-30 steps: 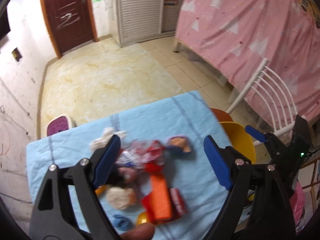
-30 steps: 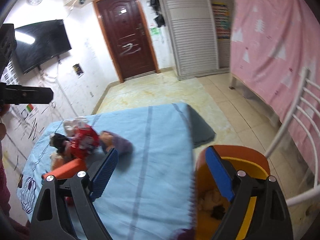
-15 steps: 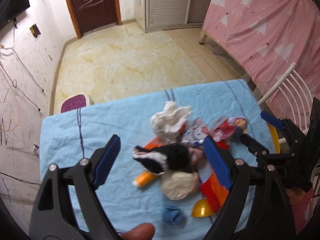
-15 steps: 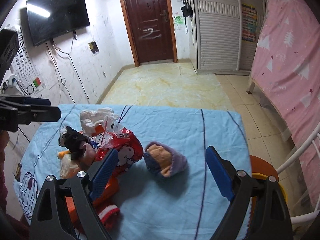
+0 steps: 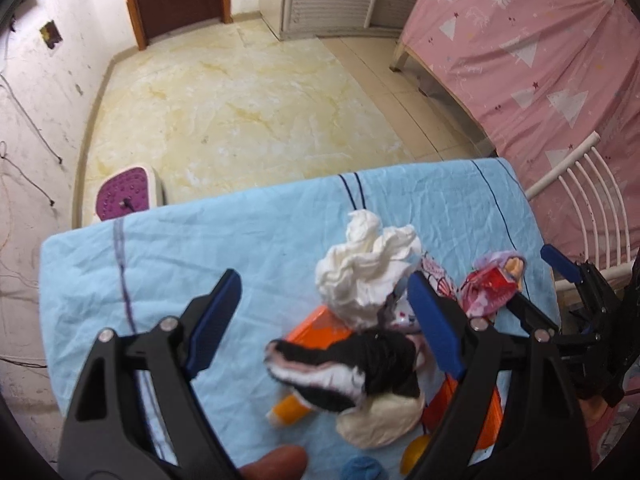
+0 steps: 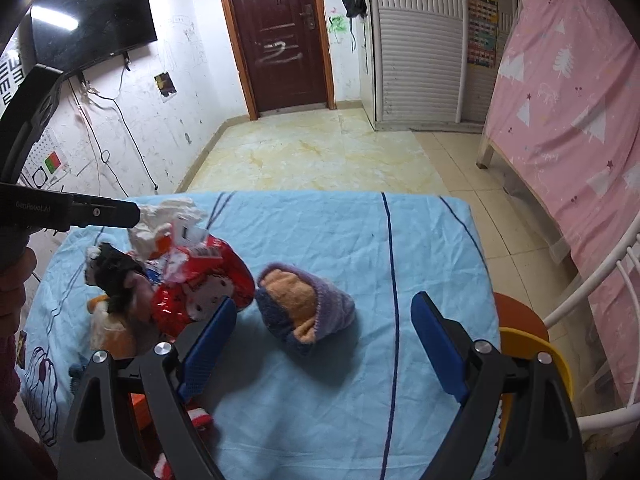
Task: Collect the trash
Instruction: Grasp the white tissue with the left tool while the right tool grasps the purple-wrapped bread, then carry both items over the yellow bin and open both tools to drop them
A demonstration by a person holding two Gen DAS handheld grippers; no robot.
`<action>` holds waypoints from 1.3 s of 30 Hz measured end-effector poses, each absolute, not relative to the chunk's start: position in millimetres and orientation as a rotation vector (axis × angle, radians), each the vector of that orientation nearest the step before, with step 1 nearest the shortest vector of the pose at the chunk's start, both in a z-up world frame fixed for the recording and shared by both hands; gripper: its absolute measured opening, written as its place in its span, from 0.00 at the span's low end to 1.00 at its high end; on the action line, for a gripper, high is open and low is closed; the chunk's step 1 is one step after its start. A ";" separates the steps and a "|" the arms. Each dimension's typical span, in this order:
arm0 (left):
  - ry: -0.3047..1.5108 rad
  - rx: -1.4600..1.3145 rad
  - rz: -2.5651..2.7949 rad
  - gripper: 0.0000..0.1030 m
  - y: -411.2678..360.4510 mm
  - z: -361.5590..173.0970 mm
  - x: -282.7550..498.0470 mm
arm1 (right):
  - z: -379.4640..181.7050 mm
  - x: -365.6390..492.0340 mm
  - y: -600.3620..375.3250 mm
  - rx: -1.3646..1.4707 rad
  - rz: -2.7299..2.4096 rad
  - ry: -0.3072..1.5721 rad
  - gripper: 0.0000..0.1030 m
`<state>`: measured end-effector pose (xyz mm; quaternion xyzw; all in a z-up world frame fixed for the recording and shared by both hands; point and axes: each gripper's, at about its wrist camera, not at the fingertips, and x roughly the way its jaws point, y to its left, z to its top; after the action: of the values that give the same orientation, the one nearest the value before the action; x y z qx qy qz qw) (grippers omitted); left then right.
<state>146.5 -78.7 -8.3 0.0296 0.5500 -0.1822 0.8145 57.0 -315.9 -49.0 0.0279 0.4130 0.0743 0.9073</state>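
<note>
A heap of trash lies on the blue cloth table (image 5: 240,240): a crumpled white tissue (image 5: 366,268), a black and white sock (image 5: 348,364), an orange box (image 5: 320,326), a cream lump (image 5: 380,416) and a red snack wrapper (image 6: 200,284). A purple and orange sock (image 6: 304,304) lies apart, right of the heap. My left gripper (image 5: 326,324) is open above the black sock and tissue. My right gripper (image 6: 324,344) is open just in front of the purple sock. A yellow bin (image 6: 536,360) stands at the table's right edge.
A white chair (image 6: 592,308) and a pink-curtained bed (image 6: 568,120) stand to the right. A purple scale (image 5: 126,196) sits on the floor beyond the table. A door (image 6: 280,32) and a wall TV (image 6: 92,24) are at the back.
My left gripper has swung left, bringing the tissue and black sock between its fingers. My right gripper has moved off the yellow bin to the purple sock.
</note>
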 end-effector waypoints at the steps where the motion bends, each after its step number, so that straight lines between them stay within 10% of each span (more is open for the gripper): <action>1: 1.194 0.058 -0.410 0.77 -81.9 -12.7 149.9 | -51.5 59.6 -315.5 0.059 0.159 0.857 0.80; 9: 1.289 0.010 -0.437 0.40 -94.8 -37.5 166.7 | -66.3 77.0 -308.9 0.033 0.175 0.888 0.79; 12: 1.270 0.012 -0.444 0.26 -97.1 -34.5 165.8 | -71.2 82.4 -304.6 0.032 0.196 0.913 0.61; 19: 1.253 0.025 -0.405 0.19 -98.6 -28.3 163.9 | -66.7 79.4 -297.2 0.024 0.219 0.887 0.26; 39: 1.110 0.108 -0.492 0.19 -169.1 44.1 110.4 | -24.7 13.7 -390.9 0.130 0.115 0.728 0.25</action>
<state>110.4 -169.1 44.1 0.0508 0.5211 -0.2312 0.8200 13.7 -390.9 -24.7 0.0635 0.3556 0.0560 0.9308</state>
